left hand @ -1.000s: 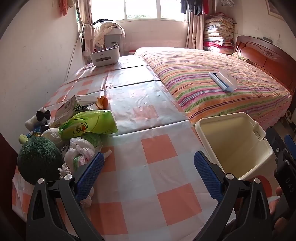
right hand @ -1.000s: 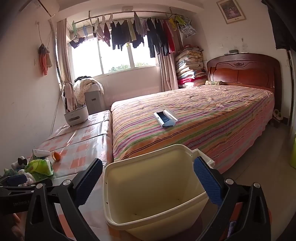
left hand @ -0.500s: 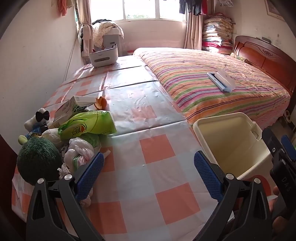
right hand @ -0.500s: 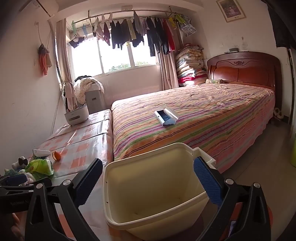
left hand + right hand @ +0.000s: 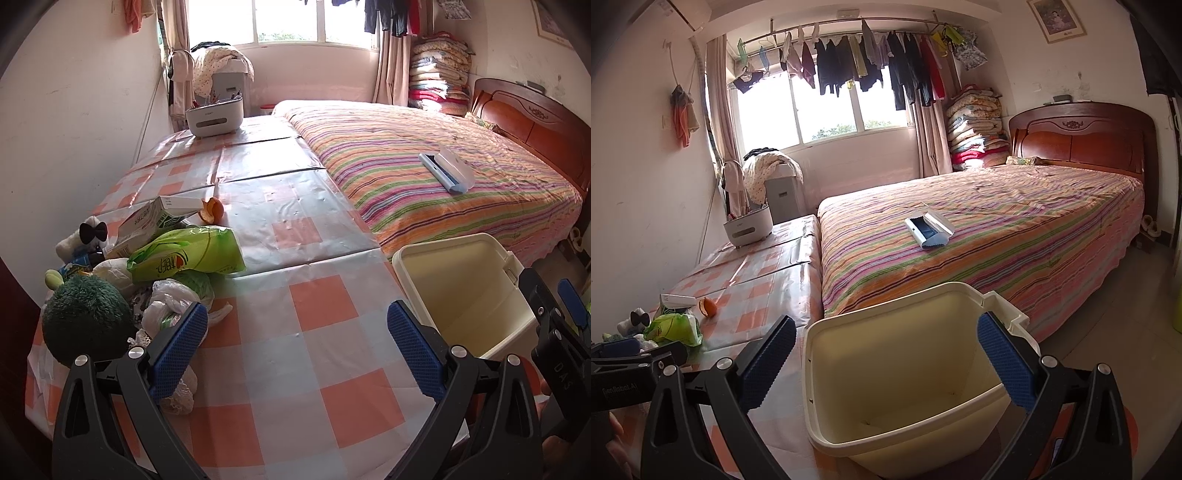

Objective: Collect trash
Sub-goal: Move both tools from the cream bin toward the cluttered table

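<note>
A cream bin point(image 5: 468, 295) point(image 5: 908, 373) stands off the right edge of the checked table point(image 5: 295, 332), and nothing shows inside it. Trash is piled at the table's left: a green snack bag point(image 5: 184, 254) point(image 5: 674, 326), a crumpled white plastic bag point(image 5: 168, 304), a small carton point(image 5: 155, 218) point(image 5: 676, 300) and an orange peel point(image 5: 212, 210) point(image 5: 707, 306). My left gripper point(image 5: 297, 343) is open over the checked cloth, just right of the pile. Above the bin's mouth, my right gripper point(image 5: 884, 363) hangs open and holds nothing.
A dark green plush toy point(image 5: 86, 319) and a small white toy point(image 5: 83, 236) sit beside the pile. A white container point(image 5: 214, 118) stands at the table's far end. The striped bed point(image 5: 443, 170) with a white-and-blue case point(image 5: 447, 171) lies right of the table.
Both views have drifted slightly; the left gripper has edged forward over the table. Nothing was picked up or let go, and both grippers stay open.
</note>
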`<state>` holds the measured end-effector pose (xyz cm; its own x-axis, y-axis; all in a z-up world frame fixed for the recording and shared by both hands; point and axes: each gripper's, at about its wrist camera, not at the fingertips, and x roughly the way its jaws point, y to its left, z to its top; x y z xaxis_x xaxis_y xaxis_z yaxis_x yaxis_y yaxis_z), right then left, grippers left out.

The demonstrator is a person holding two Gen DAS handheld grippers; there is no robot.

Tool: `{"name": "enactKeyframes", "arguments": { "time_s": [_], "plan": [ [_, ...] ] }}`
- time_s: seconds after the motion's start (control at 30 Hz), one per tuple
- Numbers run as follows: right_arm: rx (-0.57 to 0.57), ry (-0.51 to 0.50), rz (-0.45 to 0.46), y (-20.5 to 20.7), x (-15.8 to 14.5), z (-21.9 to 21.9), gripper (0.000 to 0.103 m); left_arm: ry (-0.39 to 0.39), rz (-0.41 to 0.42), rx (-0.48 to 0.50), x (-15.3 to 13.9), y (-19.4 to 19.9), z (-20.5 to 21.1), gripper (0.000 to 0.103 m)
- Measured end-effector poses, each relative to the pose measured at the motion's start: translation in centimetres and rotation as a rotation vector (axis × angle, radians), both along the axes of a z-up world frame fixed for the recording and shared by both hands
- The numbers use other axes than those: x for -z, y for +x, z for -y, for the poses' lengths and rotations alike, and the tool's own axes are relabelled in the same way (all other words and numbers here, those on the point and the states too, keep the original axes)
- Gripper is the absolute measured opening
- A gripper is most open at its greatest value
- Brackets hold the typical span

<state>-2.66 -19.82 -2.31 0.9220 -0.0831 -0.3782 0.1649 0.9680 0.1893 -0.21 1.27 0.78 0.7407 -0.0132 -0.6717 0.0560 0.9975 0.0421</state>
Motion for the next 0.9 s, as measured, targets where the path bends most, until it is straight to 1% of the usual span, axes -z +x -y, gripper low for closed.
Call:
{"name": "enactKeyframes", "arguments": {
  "time_s": [0.9],
  "plan": [
    [-0.038,-0.013,-0.021,0.6,0.5,-1.0,0.096,-0.033,0.008,-0.035,-0.7,0.3,-1.6,0.096]
  ]
}}
